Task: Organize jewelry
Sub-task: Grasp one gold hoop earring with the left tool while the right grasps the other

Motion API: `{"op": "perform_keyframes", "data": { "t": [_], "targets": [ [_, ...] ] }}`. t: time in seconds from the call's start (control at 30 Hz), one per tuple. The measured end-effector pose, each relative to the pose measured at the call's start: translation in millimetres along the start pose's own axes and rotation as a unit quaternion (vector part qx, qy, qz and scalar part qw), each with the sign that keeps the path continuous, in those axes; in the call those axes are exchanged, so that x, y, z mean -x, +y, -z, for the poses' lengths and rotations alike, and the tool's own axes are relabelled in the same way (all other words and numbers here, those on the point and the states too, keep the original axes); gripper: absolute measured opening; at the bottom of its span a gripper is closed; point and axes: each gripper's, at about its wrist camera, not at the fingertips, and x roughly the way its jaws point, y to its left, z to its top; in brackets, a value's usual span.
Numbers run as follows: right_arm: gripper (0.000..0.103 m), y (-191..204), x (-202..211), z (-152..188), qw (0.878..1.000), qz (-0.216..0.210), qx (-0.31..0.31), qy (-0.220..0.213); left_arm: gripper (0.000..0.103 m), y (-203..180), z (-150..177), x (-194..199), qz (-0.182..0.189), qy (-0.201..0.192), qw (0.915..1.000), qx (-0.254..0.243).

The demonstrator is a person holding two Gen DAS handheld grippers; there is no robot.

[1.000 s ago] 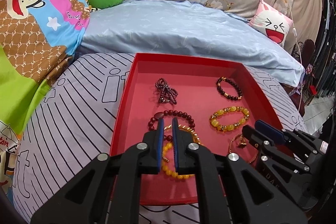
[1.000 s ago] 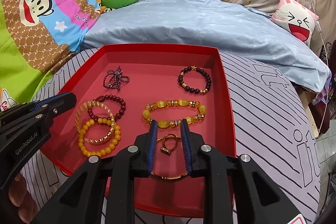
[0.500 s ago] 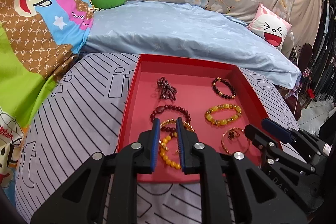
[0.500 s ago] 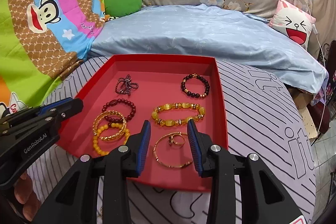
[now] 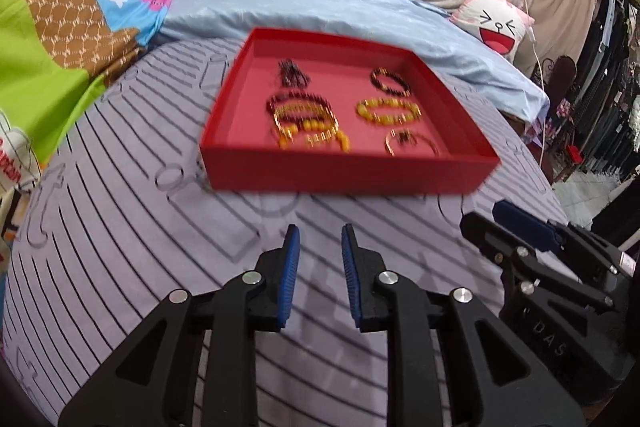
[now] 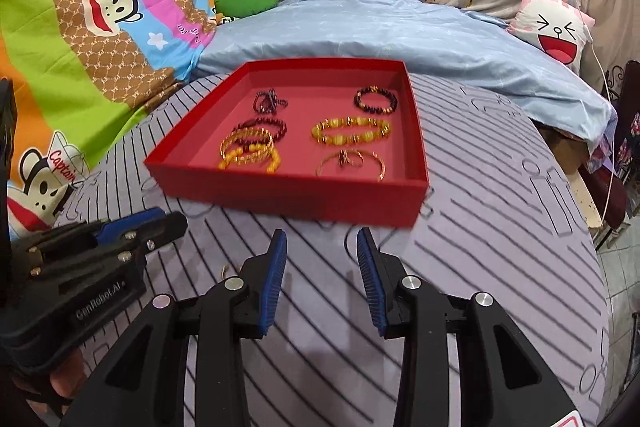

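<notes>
- Striped bedspread (image 6: 500, 227) carries a red tray (image 6: 288, 191) of bracelets (image 6: 350, 131)
- Left gripper (image 5: 318, 247) spread, empty, short of the tray; right gripper (image 6: 322, 247) spread wider, empty

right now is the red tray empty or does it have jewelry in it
Not empty. The red tray holds several bracelets, among them a yellow bead bracelet and a dark bead bracelet. Both grippers are outside it, jaws open.

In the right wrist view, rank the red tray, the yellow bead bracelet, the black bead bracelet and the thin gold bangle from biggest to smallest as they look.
1. red tray
2. yellow bead bracelet
3. thin gold bangle, close to the yellow one and nearer the camera, so that order is unsure
4. black bead bracelet, farthest back
</notes>
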Motion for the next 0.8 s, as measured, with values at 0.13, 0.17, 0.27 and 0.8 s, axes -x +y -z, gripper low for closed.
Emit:
{"op": "perform_keyframes", "data": {
  "t": [0.13, 0.17, 0.27, 0.8],
  "targets": [
    [0.036, -4.3, 10.4, 17.4, 1.000, 0.000, -0.013, 0.009, 0.030, -9.8, 22.7, -0.3, 0.016, 0.020, 0.9997, -0.001],
    [0.036, -4.9, 11.9, 20.7, 1.000, 0.001, -0.015, 0.010, 0.032, -12.9, 26.9, -1.3, 0.021, 0.023, 0.9995, -0.002],
    [0.036, -7.7, 14.8, 29.9, 1.000, 0.004, -0.019, 0.015, 0.032, -20.3, 32.8, -9.0, 0.020, 0.037, 0.9991, -0.009],
    [0.036, -16.8, 10.1, 43.3, 0.999, 0.001, -0.038, 0.029, 0.016, -28.5, 31.5, -14.2, 0.001, 0.021, 0.9993, -0.031]
  ]
}}
